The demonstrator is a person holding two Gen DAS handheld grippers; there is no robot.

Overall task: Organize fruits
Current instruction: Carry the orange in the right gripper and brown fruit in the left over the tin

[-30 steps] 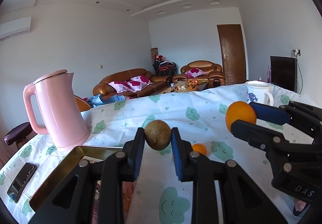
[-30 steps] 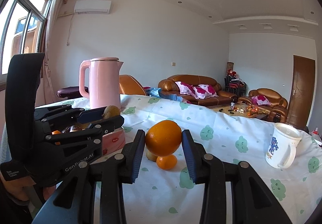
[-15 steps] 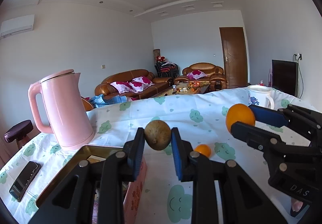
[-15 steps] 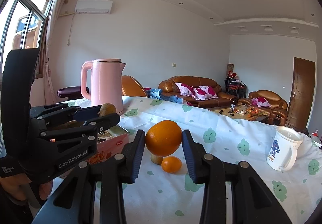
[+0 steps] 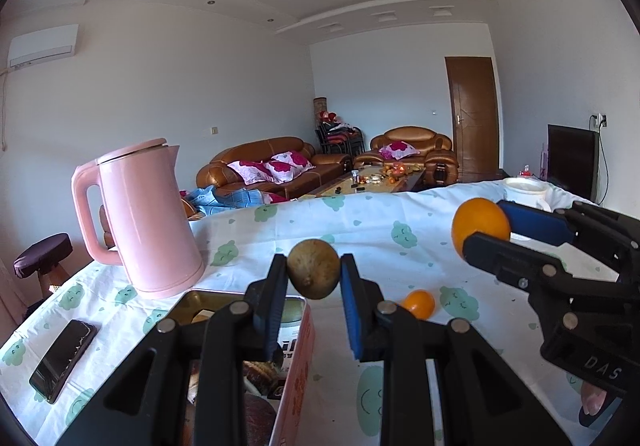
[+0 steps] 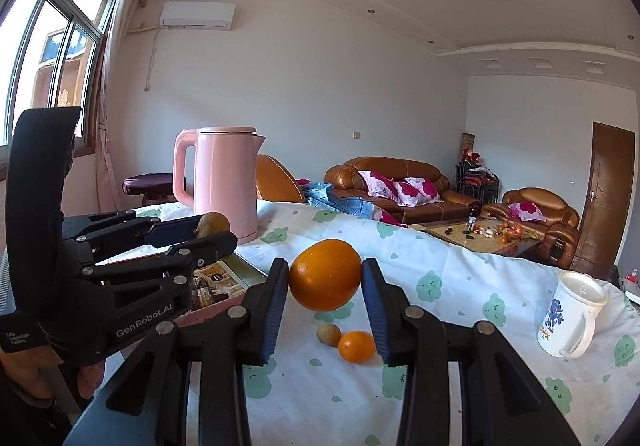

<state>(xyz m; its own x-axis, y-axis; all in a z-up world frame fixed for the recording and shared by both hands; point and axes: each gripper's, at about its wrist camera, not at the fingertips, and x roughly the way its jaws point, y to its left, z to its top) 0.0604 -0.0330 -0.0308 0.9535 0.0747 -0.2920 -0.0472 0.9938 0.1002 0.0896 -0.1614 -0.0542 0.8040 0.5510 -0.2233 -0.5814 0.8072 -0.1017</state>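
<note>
Left gripper (image 5: 314, 276): level, fingers pointing to 12 o'clock, clamped on a brown fruit (image 5: 313, 274). Right gripper (image 6: 325, 276): level at the left one's 3 o'clock, clamped on an orange (image 6: 325, 274).

A kettle (image 6: 218, 181) stood on the table (image 6: 460, 286) at ten o'clock, just behind an open tin (image 5: 296, 330). A phone (image 5: 62, 354) lay at the tin's nine o'clock. A mug (image 6: 570, 320) stood well apart at three o'clock, two small fruits (image 6: 346, 342) touching between them.

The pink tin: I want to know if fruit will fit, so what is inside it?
The pink tin is open. Dark round items and some paper or packaging show inside; what they are is unclear. The left gripper, holding a kiwi, hides much of the interior.
</note>
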